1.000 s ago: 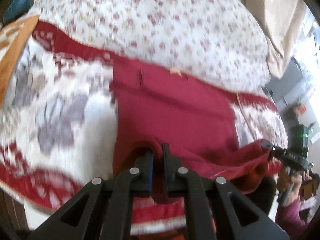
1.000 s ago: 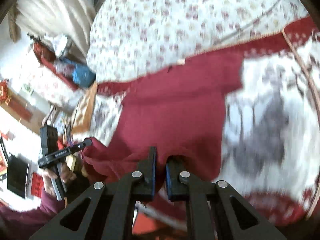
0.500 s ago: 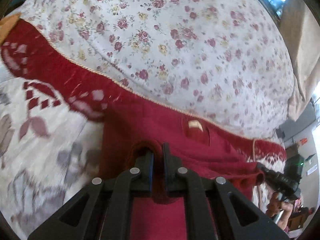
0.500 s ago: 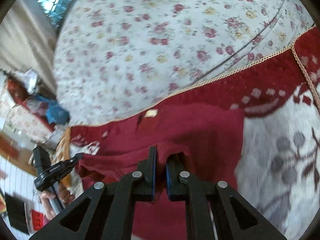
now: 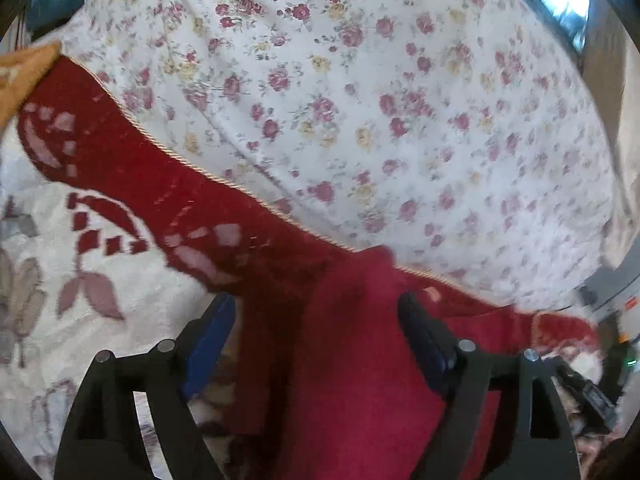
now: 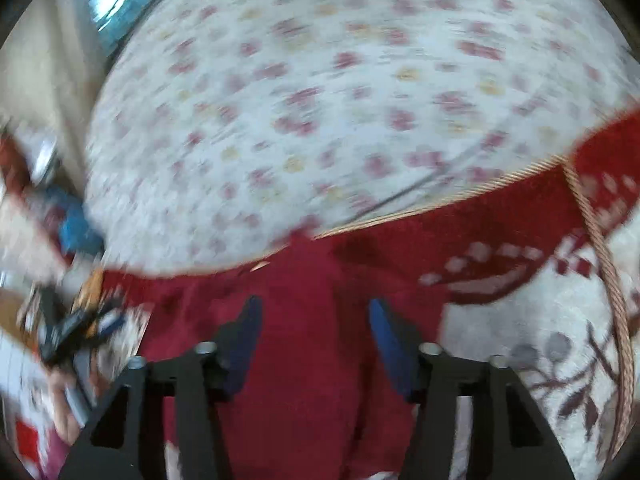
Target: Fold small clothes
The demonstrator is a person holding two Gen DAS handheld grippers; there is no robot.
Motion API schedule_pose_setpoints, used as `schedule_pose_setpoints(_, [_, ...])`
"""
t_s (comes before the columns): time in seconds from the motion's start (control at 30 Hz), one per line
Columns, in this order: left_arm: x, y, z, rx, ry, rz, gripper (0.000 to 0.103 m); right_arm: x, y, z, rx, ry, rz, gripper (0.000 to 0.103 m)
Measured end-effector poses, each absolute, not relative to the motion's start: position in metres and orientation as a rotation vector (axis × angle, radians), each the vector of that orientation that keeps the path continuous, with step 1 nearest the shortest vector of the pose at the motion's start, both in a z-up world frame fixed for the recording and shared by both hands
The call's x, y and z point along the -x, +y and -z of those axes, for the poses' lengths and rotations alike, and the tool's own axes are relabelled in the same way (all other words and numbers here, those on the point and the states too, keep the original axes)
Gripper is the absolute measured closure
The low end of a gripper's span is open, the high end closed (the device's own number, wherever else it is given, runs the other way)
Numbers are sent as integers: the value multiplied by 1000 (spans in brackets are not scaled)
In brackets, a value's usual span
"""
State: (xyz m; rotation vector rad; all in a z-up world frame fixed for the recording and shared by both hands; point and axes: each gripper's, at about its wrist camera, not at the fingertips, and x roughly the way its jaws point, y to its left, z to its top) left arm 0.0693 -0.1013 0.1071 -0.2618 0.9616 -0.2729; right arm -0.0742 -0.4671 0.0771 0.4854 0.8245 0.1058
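Spread right gripper [image 6: 314, 336] over red garment [image 6: 312, 380]

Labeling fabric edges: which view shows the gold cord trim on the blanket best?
Left wrist: the cord trim is sharp along the blanket's red border. Right wrist shows the trim too, plus a corner, but heavily motion-blurred.
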Motion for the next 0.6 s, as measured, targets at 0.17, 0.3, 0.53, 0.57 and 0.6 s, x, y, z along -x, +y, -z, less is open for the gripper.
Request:
schedule_pose_setpoints(0.17, [-73, -119, -72, 94, 1088, 229, 21, 6, -435, -36, -258, 950, 82, 54])
schedule_pose_setpoints(0.3, [-82, -114, -49, 27, 1145, 165, 20, -22, -458, -2, -371, 1023, 154, 54])
schedule_pose_setpoints(0.53, [-76, -100, -73, 67, 1103, 156, 20, 49, -480, -52, -331, 914, 146, 35])
schedule_pose_setpoints(0.57, [-72, -99, -79, 68, 1087, 168, 20, 60, -479, -54, -323, 918, 148, 35])
schedule_pose_setpoints(0.6, [-69, -100, -84, 75, 1081, 177, 20, 68, -480, -56, -320, 927, 144, 35])
